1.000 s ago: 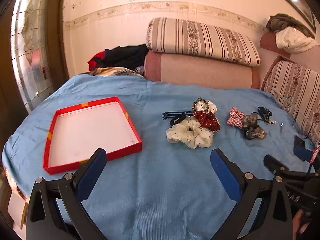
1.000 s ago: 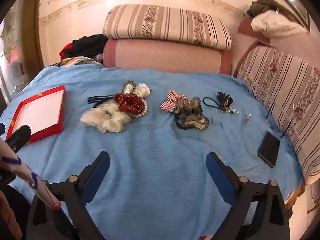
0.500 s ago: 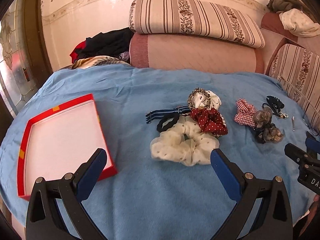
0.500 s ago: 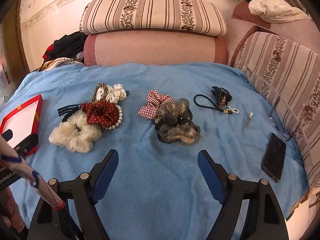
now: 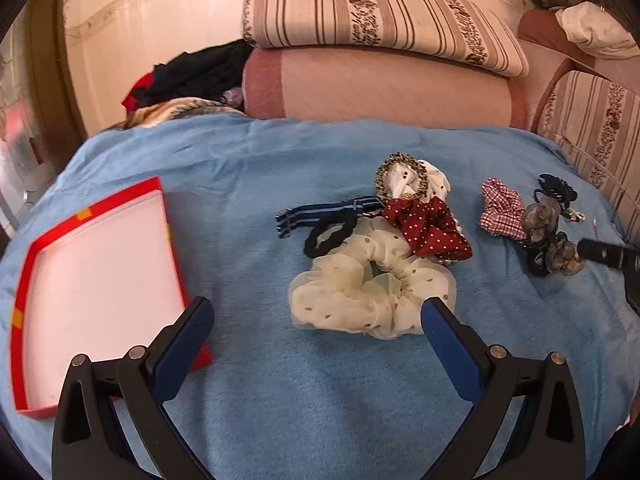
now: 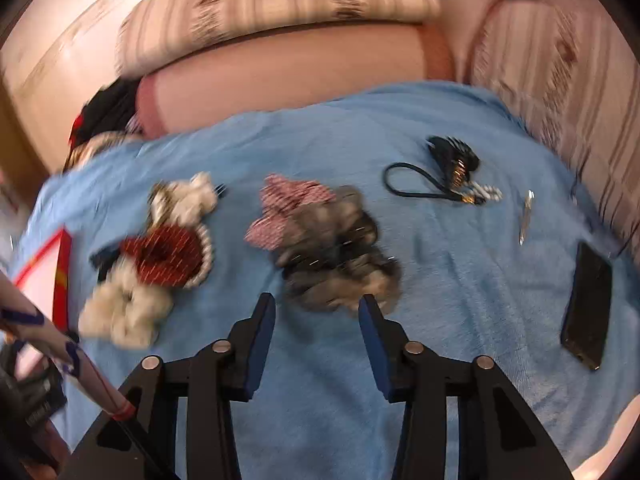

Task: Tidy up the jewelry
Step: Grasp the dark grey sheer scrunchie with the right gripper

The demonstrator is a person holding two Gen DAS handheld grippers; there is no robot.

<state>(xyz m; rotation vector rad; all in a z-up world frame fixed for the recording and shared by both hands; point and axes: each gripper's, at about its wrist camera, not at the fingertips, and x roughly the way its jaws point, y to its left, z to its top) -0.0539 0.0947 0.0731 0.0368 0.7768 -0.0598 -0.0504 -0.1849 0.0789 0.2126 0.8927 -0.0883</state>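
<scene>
On the blue blanket (image 5: 320, 380) lie a cream dotted scrunchie (image 5: 372, 284), a red dotted one (image 5: 428, 224), a leopard-edged one (image 5: 404, 176), a black hair band (image 5: 330, 234) and a striped navy band (image 5: 320, 212). My left gripper (image 5: 316, 320) is open, just short of the cream scrunchie. A red box with a white inside (image 5: 92, 280) lies at the left. My right gripper (image 6: 316, 312) is open and empty, close before a grey scrunchie pile (image 6: 340, 256) beside a red checked scrunchie (image 6: 284, 208).
A black cord with beads (image 6: 452, 176), a small silver clip (image 6: 526, 216) and a black phone (image 6: 588, 304) lie right on the blanket. Striped cushions (image 5: 380, 20) and a pink bolster (image 5: 380, 88) stand behind. Dark clothes (image 5: 192, 76) are piled back left.
Both grippers have moved forward toward the scrunchies. The right gripper's jaws have narrowed and its view is blurred by motion. The left jaws stay wide.
</scene>
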